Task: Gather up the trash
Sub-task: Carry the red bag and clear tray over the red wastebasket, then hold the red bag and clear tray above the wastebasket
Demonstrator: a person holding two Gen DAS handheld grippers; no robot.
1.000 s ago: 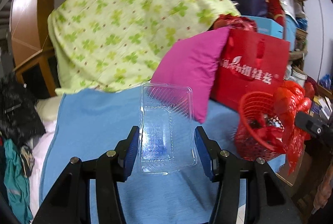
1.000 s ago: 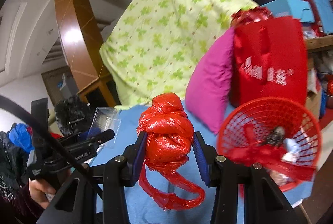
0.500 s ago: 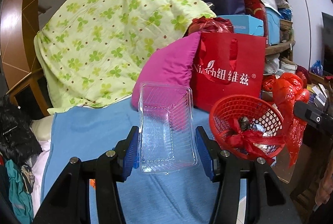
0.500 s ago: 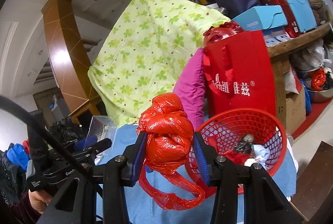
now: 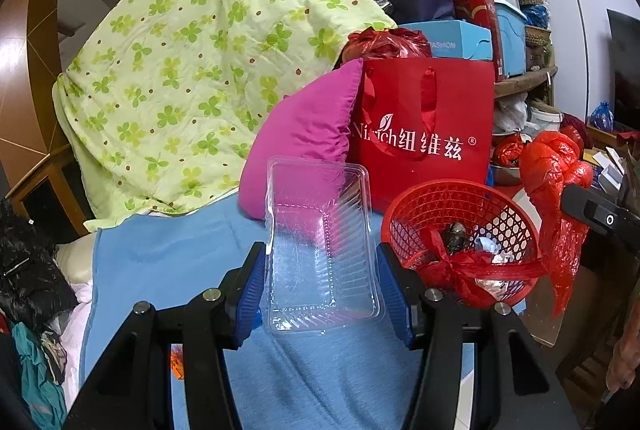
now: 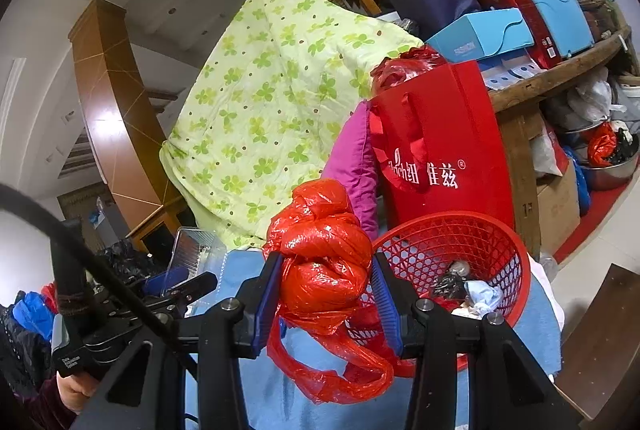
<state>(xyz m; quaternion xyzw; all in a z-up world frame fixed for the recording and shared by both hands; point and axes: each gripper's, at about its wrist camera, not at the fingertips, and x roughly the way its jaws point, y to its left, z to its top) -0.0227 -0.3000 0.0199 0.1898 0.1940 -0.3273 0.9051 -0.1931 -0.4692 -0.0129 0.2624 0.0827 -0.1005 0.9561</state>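
My left gripper is shut on a clear plastic tray, held upright above the blue cloth. A knotted red plastic bag sits between the blue pads of my right gripper, which is shut on it; the bag's loose handles hang below. A red mesh basket with wrappers and scraps inside stands just right of the bag. In the left wrist view that basket is right of the tray, and the red bag hangs beyond it at the right edge.
A pink cushion and a red gift bag stand behind the basket, with a green clover quilt at the left. Shelves stacked with boxes fill the right. A hand grips the left tool. Dark clothes lie left.
Both grippers have swung right with their loads. The red basket has come into fuller view, nearer the centre, and it now sits close beside the bag and the tray.
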